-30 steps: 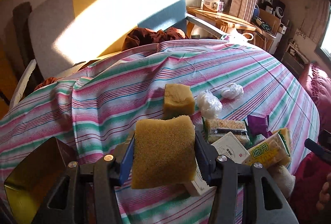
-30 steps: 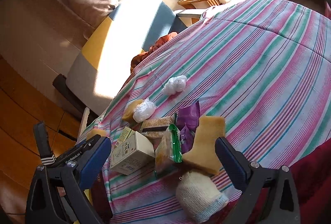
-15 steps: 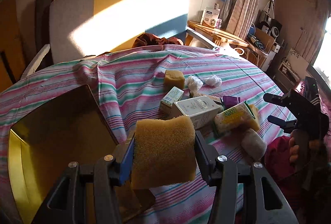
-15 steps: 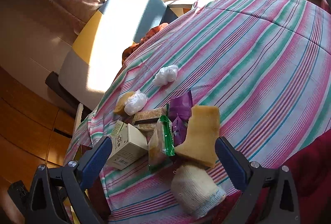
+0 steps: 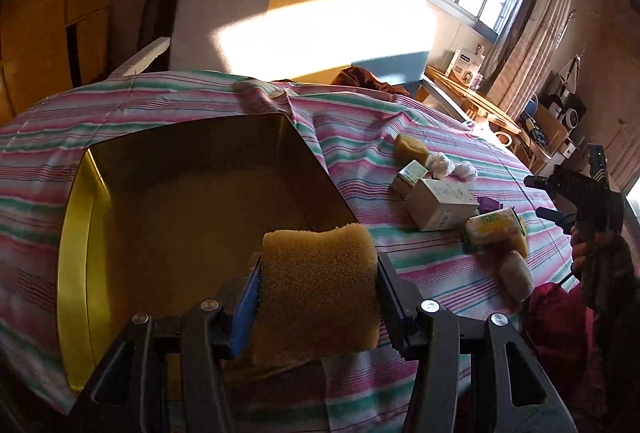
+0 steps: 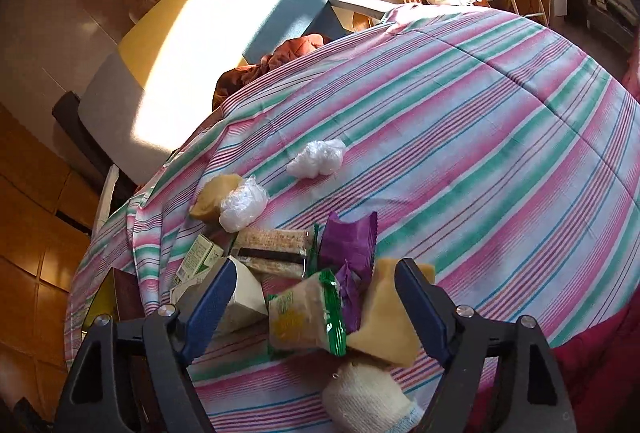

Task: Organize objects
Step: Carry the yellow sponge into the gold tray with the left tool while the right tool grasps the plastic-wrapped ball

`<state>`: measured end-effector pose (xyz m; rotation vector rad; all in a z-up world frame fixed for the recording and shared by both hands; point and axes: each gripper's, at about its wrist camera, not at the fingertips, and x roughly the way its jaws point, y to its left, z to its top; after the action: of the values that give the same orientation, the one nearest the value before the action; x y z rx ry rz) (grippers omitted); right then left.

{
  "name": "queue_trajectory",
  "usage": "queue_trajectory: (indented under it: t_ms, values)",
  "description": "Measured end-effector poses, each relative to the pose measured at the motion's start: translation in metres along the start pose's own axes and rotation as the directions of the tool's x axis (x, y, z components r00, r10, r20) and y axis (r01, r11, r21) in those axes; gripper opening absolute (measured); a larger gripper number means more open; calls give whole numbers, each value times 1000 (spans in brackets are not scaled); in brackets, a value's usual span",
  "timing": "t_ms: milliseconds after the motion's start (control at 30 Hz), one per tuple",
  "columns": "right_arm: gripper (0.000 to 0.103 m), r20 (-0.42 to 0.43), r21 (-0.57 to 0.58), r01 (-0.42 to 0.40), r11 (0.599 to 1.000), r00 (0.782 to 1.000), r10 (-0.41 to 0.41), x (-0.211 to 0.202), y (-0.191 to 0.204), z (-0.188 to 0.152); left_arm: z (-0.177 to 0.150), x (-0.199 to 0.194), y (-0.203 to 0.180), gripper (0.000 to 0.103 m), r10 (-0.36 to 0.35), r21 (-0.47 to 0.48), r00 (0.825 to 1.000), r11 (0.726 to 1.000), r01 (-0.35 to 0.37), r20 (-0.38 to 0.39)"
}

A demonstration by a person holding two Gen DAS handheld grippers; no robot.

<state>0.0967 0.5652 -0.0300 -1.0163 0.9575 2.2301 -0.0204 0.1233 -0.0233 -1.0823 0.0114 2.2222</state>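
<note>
The gold tin box lies open on the striped cloth, ahead of and to the left of the left gripper; its dark floor shows nothing inside it. That gripper's jaws are partly closed and press both sides of a yellow sponge, which they hold above the box's near right corner. Off to the right of those jaws sits the heap of loose things. The right gripper hangs over that heap with its jaws wide but closing; between them stand a green-edged cracker packet and a pale foam wedge, the wedge close against the right jaw, though I cannot tell whether either pad presses yet. A white carton lies just inside the left jaw, and a smaller green-and-white carton is beyond that jaw to the left. Ahead of the jaws are a clear-wrapped cracker pack and a purple wrapper. Farther ahead lie two crumpled plastic wads, one touching a second yellow sponge, the other apart to the right. A white knitted roll lies below the jaws, nearest the camera. By count: one box, two yellow sponges, one foam wedge, two cartons, two cracker packs, two plastic wads, one knitted roll.
</note>
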Motion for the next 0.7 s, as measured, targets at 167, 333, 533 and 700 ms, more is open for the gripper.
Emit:
queue_trajectory:
  t_ms: [167, 333, 533, 700]
  values:
    - [79, -60, 16, 77, 997, 995, -76, 53, 12, 50, 0, -4, 21, 54, 28, -56, 1000, 998, -27, 5]
    - [79, -132, 55, 151, 987, 981, -143, 111, 7, 85, 2, -3, 36, 54, 56, -86, 998, 995, -56, -2]
    - [75, -215, 71, 178, 981, 964, -159, 162, 1, 96, 3, 3, 52, 54, 93, -113, 995, 989, -95, -23]
    - [42, -177, -37, 197, 980, 964, -201, 164, 14, 87, 6, 4, 69, 55, 126, -148, 991, 980, -131, -39]
